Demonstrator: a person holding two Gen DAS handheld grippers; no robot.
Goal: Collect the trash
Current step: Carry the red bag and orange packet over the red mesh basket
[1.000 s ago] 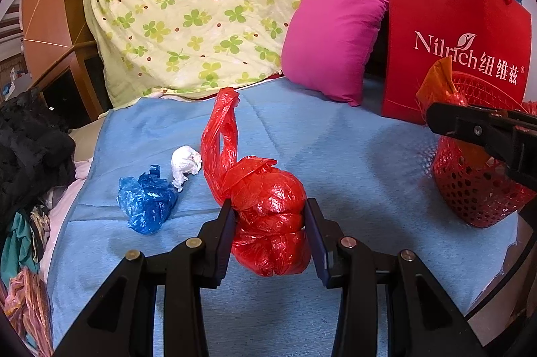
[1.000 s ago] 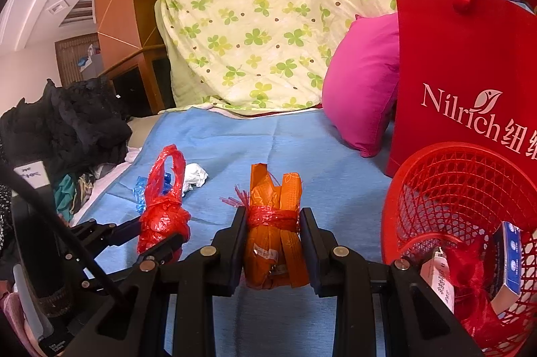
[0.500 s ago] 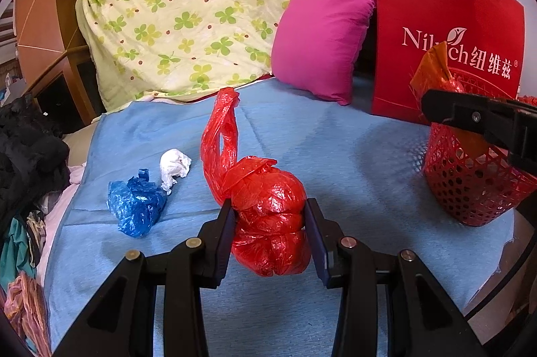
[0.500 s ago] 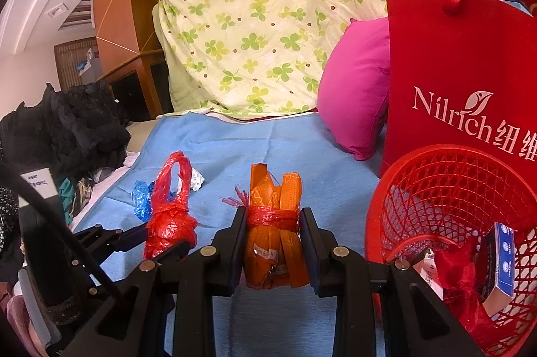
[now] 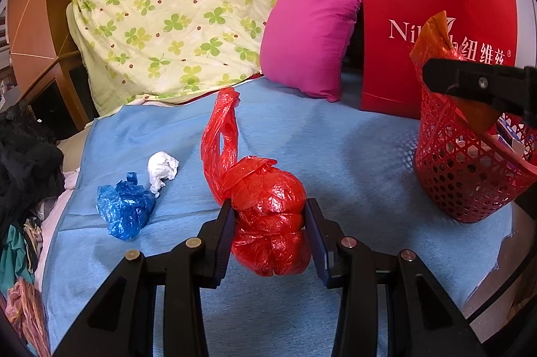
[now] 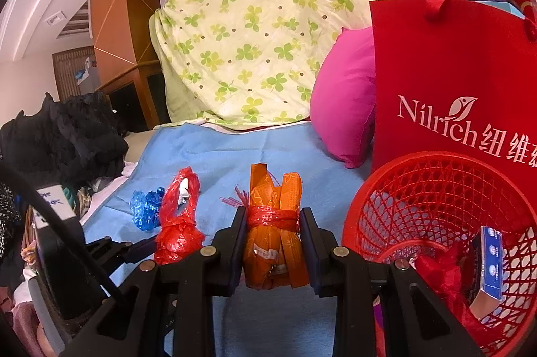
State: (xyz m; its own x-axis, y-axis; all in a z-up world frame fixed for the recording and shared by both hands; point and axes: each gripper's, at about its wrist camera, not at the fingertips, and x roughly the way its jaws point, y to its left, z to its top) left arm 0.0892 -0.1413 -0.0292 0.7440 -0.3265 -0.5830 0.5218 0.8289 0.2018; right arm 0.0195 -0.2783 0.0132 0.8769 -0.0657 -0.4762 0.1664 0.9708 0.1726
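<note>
My left gripper [image 5: 270, 229] is shut on a knotted red plastic bag [image 5: 268, 222], held above the blue bed cover [image 5: 352, 155]; the bag also shows in the right wrist view [image 6: 178, 233]. My right gripper [image 6: 272, 244] is shut on an orange bundle [image 6: 275, 243] tied with red string, just left of the red mesh basket [image 6: 419, 189]. In the left wrist view the orange bundle [image 5: 436, 45] hangs at the basket's [image 5: 470, 189] near rim. A blue crumpled bag [image 5: 124, 209] and a white paper wad [image 5: 162, 169] lie on the cover.
A red Nilrich tote [image 5: 429, 31] and a pink pillow [image 5: 308, 38] stand behind the basket. A clover-print quilt [image 5: 188, 11] is heaped at the back. Dark clothes [image 5: 23, 162] pile at the left edge. The basket holds a small box [image 6: 490, 266] and red wrapping [image 6: 439, 273].
Both grippers have moved to the right toward the basket with their loads. The orange bundle now sits closer to the basket rim. Both grips are unchanged.
</note>
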